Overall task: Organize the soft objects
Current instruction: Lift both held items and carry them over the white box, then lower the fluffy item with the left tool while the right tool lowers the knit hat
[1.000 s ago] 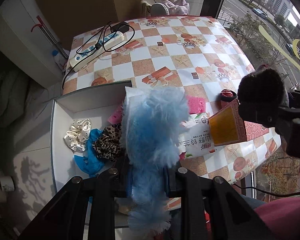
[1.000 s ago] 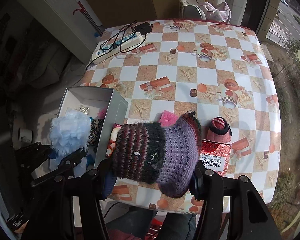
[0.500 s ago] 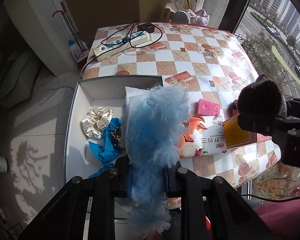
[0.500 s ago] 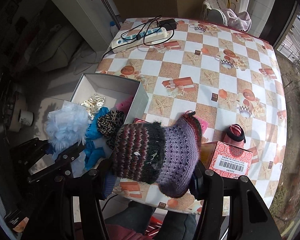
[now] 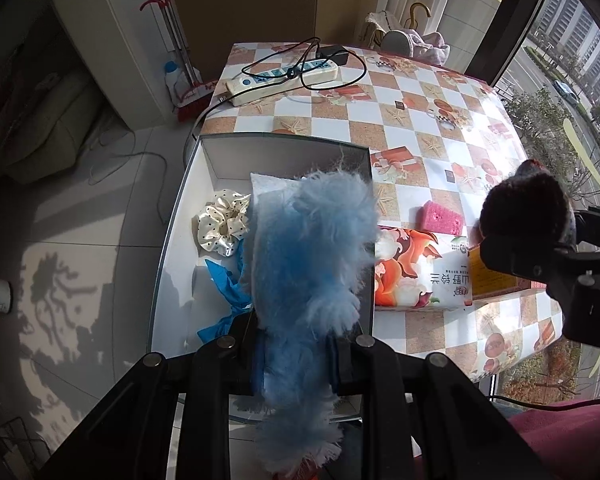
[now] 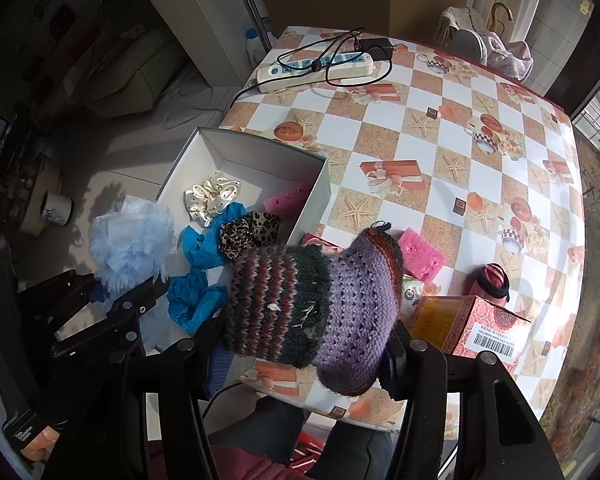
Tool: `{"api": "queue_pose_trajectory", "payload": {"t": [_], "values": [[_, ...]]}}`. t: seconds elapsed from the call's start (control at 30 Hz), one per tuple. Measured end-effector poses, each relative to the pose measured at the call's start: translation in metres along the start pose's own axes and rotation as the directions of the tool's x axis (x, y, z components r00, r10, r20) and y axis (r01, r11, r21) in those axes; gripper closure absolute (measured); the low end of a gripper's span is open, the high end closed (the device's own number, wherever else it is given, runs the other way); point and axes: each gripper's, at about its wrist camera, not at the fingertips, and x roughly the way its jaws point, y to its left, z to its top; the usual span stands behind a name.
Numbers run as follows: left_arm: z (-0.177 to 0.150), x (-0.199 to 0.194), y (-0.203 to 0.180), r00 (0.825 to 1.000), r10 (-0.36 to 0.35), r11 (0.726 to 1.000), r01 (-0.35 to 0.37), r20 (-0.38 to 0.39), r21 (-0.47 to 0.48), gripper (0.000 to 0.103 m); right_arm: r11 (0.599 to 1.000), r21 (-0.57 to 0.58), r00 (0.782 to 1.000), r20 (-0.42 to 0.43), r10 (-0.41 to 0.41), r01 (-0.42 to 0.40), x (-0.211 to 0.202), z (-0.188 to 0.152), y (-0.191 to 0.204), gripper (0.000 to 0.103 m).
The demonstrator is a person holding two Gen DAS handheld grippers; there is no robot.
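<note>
**Both tongs carrying soft things toward the box**

Since the earlier frames the white box (image 5: 284, 156) is sliding toward frame centre under the left tongs (image 5: 294, 354), which are pinching narrowly on a fluffy blue piece (image 5: 312, 248); this is hiding the box's right half. The right tongs (image 6: 300, 356) are gripping a knitted striped hat (image 6: 312, 300) at lower centre, covering part of the snack packet. The checked worktop (image 6: 440, 152) is filling the upper right, tiled floor the left. Inside the box are lying a cream scrunchie (image 6: 212, 196), blue cloth (image 6: 204, 248) and a leopard scrunchie (image 6: 248, 232). A pink sponge (image 6: 422, 254), red carton (image 6: 480, 324) and power strip (image 6: 316, 68) are sitting on the worktop.
</note>
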Motion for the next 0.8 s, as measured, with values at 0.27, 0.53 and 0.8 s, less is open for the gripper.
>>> {"api": "queue_pose_trajectory", "payload": {"t": [0.27,0.53,0.8], "values": [[-0.006,0.000,0.016,1.000,0.001,0.999,-0.001,-0.003,-0.053,0.077,1.000,-0.027,1.000,-0.010,0.002,-0.002,0.004,0.001,0.011,0.044],[-0.013,0.004,0.035,1.000,0.000,0.992,-0.003,-0.022,-0.125,0.077,0.998,-0.064,0.999,-0.037,0.008,-0.010,0.012,0.001,0.023,0.044],[-0.021,0.007,0.046,0.999,0.002,0.987,-0.008,-0.038,-0.161,0.077,0.995,-0.103,0.998,-0.063,0.011,-0.017,0.019,0.000,0.035,0.044]]}}
